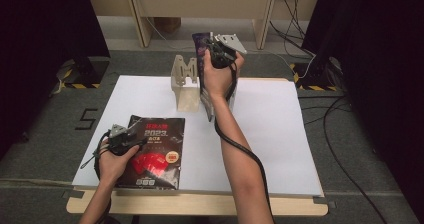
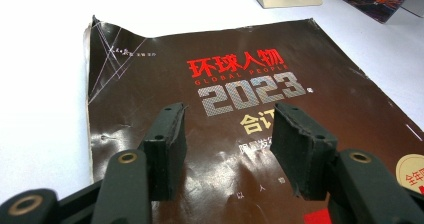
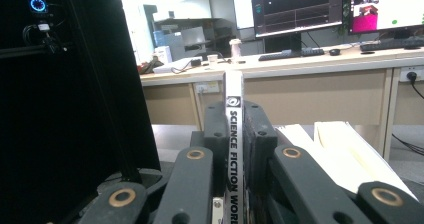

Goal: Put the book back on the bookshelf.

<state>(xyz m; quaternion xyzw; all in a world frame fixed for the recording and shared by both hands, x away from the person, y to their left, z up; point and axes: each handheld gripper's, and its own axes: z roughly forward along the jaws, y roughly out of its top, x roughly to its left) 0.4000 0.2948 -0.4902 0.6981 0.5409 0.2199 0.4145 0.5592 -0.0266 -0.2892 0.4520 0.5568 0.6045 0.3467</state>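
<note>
A dark magazine point(image 1: 159, 154) with a red "2023" cover lies flat on the white table sheet point(image 1: 270, 134) at the front left. My left gripper point(image 1: 136, 143) rests at its left edge. In the left gripper view its jaws point(image 2: 230, 115) stand open just above the cover point(image 2: 240, 69) and hold nothing. My right gripper point(image 1: 218, 54) is raised at the back centre, shut on the top of an upright magazine point(image 1: 201, 59) beside a wooden stand point(image 1: 182, 79). In the right gripper view the pads point(image 3: 256, 129) clamp its white spine point(image 3: 233, 134), which reads "SCIENCE FICTION WORLD".
More upright magazines point(image 1: 209, 104) stand right of the wooden stand, and their pale pages point(image 3: 345, 151) appear in the right gripper view. Black curtains flank the table. Cables point(image 1: 345, 134) lie on the floor at right. Desks with monitors point(image 3: 300, 9) stand beyond.
</note>
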